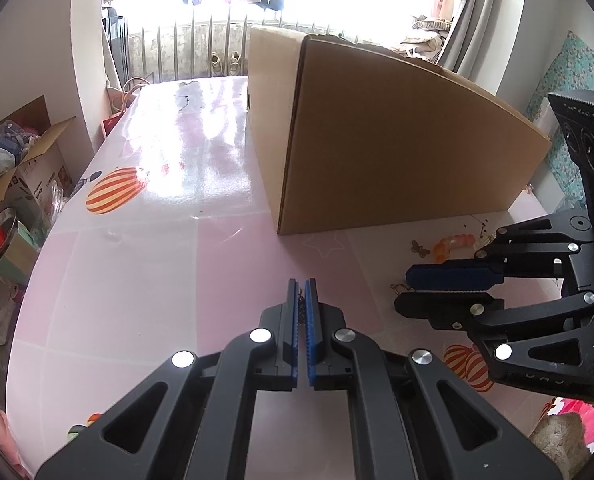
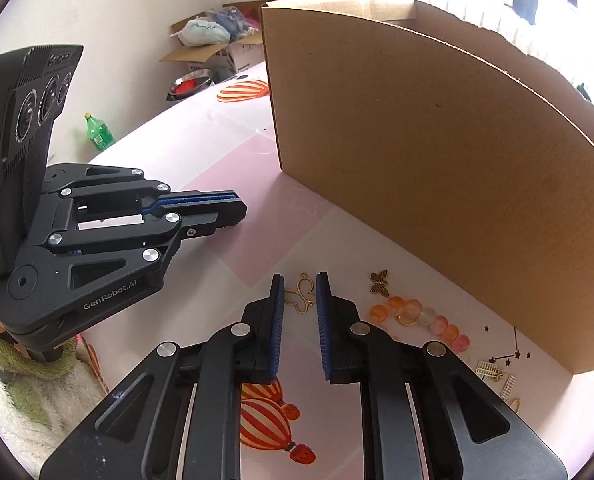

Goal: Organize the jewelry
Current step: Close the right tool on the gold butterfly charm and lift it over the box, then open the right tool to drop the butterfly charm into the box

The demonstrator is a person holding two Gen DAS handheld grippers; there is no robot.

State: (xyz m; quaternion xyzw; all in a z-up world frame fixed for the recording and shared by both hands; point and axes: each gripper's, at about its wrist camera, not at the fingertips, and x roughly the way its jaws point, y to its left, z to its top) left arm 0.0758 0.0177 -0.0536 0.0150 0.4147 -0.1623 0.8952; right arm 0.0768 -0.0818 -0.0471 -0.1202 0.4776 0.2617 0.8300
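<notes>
**Two tools over scattered jewelry beside a carton**

Left: the left tool (image 1: 301,292) is clamped fully together on a short length of dark fine-linked chain (image 1: 301,307) caught between its blue ribbed pads, above the glossy pink balloon-printed worktop (image 1: 145,264). Centre: the right tool (image 2: 300,286) stands partly open, its jaws either side of a thin gold wire butterfly-outline charm (image 2: 301,294) that lies flat on the worktop; the pads do not visibly press it. The charm's long axis appears to run diagonally, from lower left toward upper right in the right wrist view, roughly across the gap. Right: a dark bronze filigree butterfly pendant (image 2: 379,282) and an orange-and-pink bead bracelet (image 2: 425,320) lie near the tall brown cardboard box (image 2: 437,152), with small gold trinkets (image 2: 493,372) at its corner.

Risks, as judged: the flat, thin wire may slip under the pads or skate across the slick surface when they close; closing off-centre could bend a wing; the pinched chain could drop if the left grip loosens.
</notes>
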